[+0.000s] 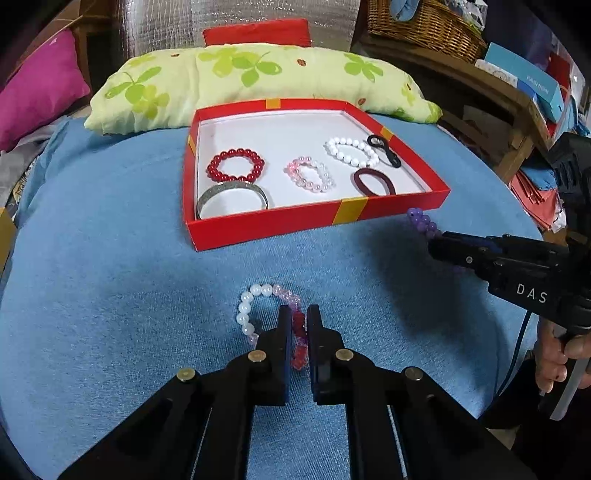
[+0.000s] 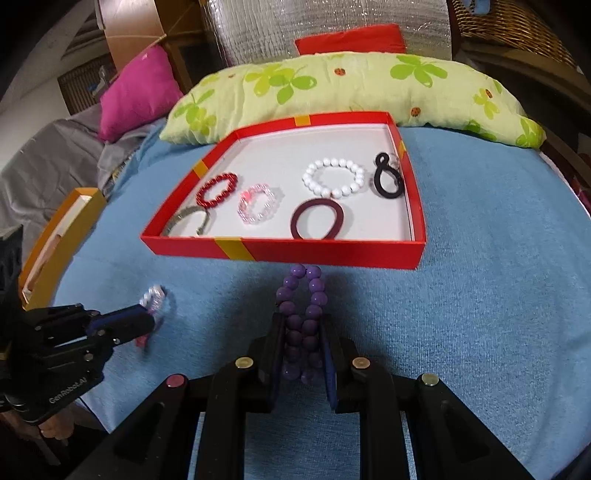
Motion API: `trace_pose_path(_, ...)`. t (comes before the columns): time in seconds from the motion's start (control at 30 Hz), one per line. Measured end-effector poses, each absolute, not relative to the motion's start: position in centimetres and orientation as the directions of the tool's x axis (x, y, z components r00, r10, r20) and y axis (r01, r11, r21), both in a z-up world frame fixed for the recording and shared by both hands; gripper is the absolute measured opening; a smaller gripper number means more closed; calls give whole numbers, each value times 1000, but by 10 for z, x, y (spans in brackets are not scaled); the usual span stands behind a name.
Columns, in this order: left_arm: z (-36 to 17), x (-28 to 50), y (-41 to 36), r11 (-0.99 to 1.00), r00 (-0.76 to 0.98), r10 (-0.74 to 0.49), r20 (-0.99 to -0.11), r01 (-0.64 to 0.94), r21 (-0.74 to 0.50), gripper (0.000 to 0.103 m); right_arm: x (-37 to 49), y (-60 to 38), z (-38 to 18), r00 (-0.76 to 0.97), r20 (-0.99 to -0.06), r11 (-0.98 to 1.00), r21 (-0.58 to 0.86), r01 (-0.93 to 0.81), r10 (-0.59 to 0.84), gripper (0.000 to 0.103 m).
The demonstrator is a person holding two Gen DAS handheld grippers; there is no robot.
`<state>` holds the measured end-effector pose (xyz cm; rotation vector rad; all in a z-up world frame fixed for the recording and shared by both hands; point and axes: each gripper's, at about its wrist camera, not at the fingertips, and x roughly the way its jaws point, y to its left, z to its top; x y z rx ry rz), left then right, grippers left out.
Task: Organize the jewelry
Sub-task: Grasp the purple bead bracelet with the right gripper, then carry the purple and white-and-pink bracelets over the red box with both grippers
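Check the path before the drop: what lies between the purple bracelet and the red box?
Only bare blue cloth lies between the purple bracelet and the red box, seen in the right wrist view.

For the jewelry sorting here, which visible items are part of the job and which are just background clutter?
Part of the job:
- red box holding bracelets and hair ties
- purple bead bracelet, clamped in the right gripper
- white, pink and red bead bracelet, clamped in the left gripper

Just lying about:
- green floral pillow
- magenta cushion
- wicker basket
- orange box
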<state>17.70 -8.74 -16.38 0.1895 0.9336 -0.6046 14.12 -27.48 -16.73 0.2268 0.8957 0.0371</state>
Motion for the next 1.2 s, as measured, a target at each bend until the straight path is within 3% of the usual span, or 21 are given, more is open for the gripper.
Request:
trace_pose_path(0.23, -155, 179, -77, 842, 467, -386, -796, 531, -97, 8, 141, -272, -162, 637, -756, 972, 230, 46, 149, 20)
trace_pose_path(0.3, -159, 182, -74, 855, 467, -355, -810, 512, -79, 18, 142, -273, -164, 630, -762, 971, 233, 50, 151, 20)
trace_pose_path(0.43, -164, 185, -71, 863, 466, -336, -818, 501, -69, 18, 142, -275, -166, 626, -766, 971, 232, 59, 145, 20)
trace_pose_path(0.47, -165, 186, -71, 864, 459, -333, -824, 498, -73, 25, 142, -275, -166, 625, -766, 971, 234, 58, 147, 20)
trace_pose_path(0.5, -167, 187, -71, 867, 443, -326, -835, 492, -77, 45, 142, -275, -166, 624, -767, 970, 235, 57, 149, 20)
trace_pose_path(0.57, -172, 188, -72, 880, 448, -296, -844, 471, -59, 68, 142, -274, -166, 624, -768, 971, 232, 55, 149, 20)
trace_pose_path(0.67, -179, 188, -77, 873, 443, -281, -851, 486, -35, 68, 141, -274, -167, 619, -771, 971, 231, 53, 149, 20)
trace_pose_path(0.73, -181, 186, -80, 872, 471, -265, -841, 490, -1, 67, 141, -274, -168, 616, -774, 971, 231, 54, 149, 20)
trace_pose_path(0.77, -181, 186, -80, 872, 479, -261, -838, 489, 8, 56, 141, -274, -169, 615, -775, 971, 230, 56, 148, 20)
trace_pose_path(0.8, -180, 185, -80, 872, 495, -261, -829, 490, 18, 35, 141, -274, -169, 615, -775, 971, 230, 58, 147, 20)
trace_pose_path(0.87, -178, 186, -79, 866, 484, -286, -827, 501, -6, 12, 141, -274, -169, 616, -773, 971, 232, 57, 149, 20)
trace_pose_path(0.9, -177, 187, -77, 865, 468, -310, -827, 499, -42, 7, 140, -274, -168, 620, -770, 971, 233, 54, 151, 20)
trace_pose_path(1.2, -146, 179, -74, 856, 533, -382, -755, 513, -71, 8, 136, -273, -156, 664, -725, 965, 263, 24, 181, 20)
